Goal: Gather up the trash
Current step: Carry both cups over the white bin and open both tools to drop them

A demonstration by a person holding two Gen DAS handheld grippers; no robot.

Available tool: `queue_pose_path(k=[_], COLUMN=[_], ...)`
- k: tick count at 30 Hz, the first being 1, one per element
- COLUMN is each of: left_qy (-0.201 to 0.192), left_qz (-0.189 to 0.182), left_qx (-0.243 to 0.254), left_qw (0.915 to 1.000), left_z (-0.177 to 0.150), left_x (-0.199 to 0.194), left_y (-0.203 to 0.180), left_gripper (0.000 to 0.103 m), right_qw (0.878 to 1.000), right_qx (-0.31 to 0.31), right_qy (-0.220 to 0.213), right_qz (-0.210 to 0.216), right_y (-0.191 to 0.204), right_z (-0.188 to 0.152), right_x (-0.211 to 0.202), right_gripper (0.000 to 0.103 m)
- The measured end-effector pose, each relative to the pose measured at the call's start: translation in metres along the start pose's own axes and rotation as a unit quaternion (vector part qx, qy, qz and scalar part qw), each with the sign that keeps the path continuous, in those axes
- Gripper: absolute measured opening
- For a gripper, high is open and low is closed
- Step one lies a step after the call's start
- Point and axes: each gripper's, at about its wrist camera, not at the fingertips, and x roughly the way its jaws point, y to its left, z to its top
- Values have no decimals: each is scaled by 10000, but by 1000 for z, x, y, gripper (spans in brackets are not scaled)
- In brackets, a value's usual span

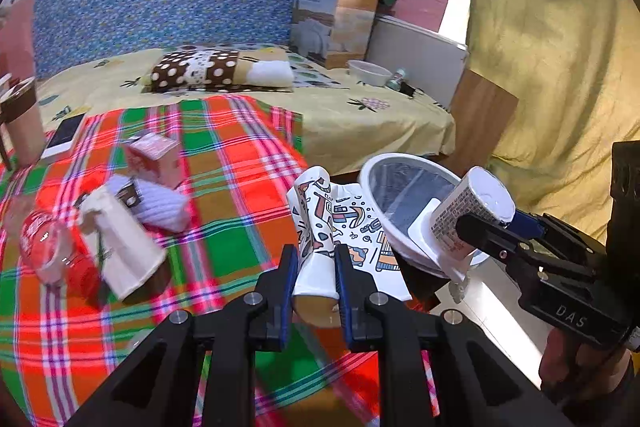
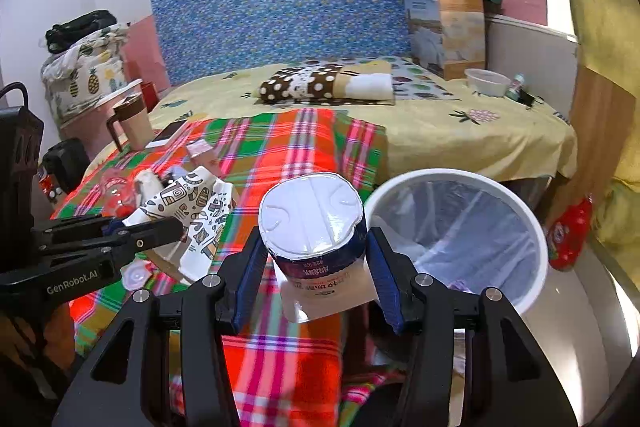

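Ahead of me I see a bed (image 2: 460,143) under a yellow fruit-print sheet, with a blue patterned headboard (image 2: 296,7) behind it and a brown polka-dot pillow (image 2: 308,87) lying in the middle. A tall cardboard box (image 2: 448,27) stands at the bed's far right corner, a white bowl (image 2: 487,82) just beside it. Off to the left I see a brown mug (image 2: 134,121) next to a phone (image 2: 168,138).

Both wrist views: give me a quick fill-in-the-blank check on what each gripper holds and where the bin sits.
1. The left gripper is shut on a crushed, patterned paper ____.
2. The right gripper is clamped on a yogurt cup whose foil lid is ____ in colour.
3. The white trash bin stands beside the bed, and a plastic ____ lines it.
4. A red-labelled bottle lies on the ____ cloth.

Missing words: cup; white; bag; plaid
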Motion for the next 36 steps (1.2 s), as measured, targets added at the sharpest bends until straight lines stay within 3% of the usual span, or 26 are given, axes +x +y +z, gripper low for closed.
queue_pose_path(k=[23, 36], left_qy=[349, 738], left_qz=[-748, -887], left_qx=[678, 794], left_qw=[9943, 9901], left_z=[33, 32], left_x=[96, 150], left_y=[-80, -95], left_gripper=[19, 19], right_qw=[9939, 9896], right_qx=[713, 931], right_qy=[153, 575], right_qz=[-824, -929], right_y=[-83, -110], right_z=[-10, -20], right_x=[2, 29], right_gripper=[52, 53])
